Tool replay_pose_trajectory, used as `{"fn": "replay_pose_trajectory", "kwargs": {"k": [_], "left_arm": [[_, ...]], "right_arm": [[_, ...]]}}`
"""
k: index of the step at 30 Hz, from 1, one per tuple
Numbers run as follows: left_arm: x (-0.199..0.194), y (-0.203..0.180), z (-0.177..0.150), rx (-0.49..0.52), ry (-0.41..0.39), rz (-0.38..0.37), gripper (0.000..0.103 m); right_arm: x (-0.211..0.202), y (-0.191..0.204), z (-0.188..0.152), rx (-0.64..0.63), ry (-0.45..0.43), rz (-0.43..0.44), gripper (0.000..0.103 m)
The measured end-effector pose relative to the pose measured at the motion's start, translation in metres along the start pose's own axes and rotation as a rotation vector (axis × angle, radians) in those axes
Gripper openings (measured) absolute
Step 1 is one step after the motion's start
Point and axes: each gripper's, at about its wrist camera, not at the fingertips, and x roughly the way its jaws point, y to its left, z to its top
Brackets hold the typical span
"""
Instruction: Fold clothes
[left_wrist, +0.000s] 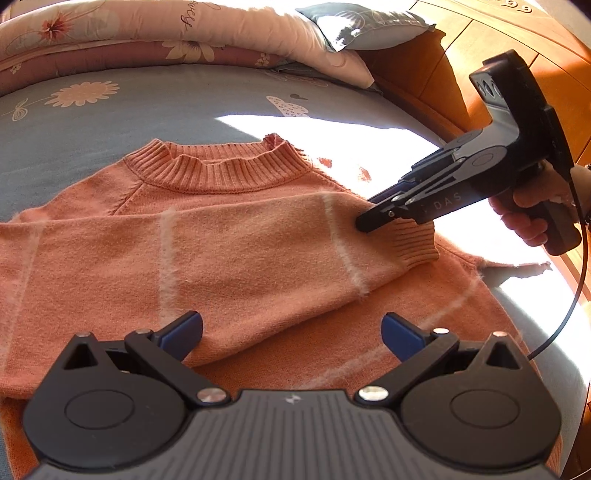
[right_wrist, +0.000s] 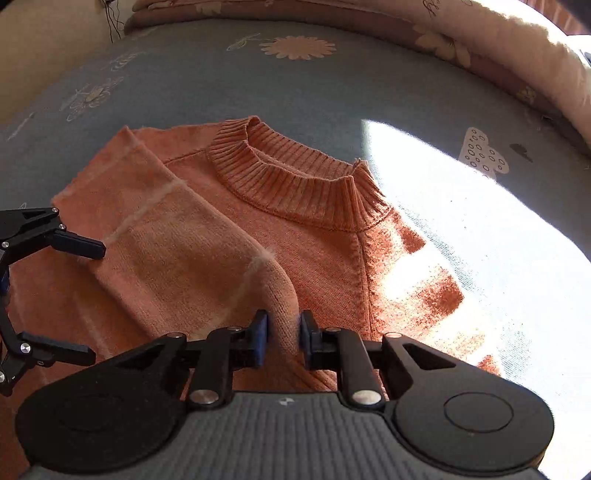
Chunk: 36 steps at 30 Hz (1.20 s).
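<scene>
Right wrist view, right gripper (right_wrist: 283, 334) pinching sweater sleeve (right_wrist: 207, 258), left gripper (left_wrist: 291, 332) wide, empty

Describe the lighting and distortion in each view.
Left wrist view: hard sunlight overexposes the blue flowered bedsheet beside the orange knit sweater; fisheye bends the bed edge. Right wrist view: a white sun patch washes out the sheet; the sweater's left half lies shaded.

Home bedroom: bed (left_wrist: 147, 110), pillow (left_wrist: 365, 26), quilt (left_wrist: 147, 33)

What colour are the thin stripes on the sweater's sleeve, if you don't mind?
White stripes on the orange sleeve, clearest in the left wrist view.
</scene>
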Motion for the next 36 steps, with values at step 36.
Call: {"fn": "replay_pose_trajectory", "kwargs": {"k": [36], "left_arm": [[-0.066, 0.061, -0.04, -0.024, -0.007, 0.489, 0.102]], "right_arm": [[-0.01, 0.042, -0.033, 0.466, -0.105, -0.035, 0.052]]}}
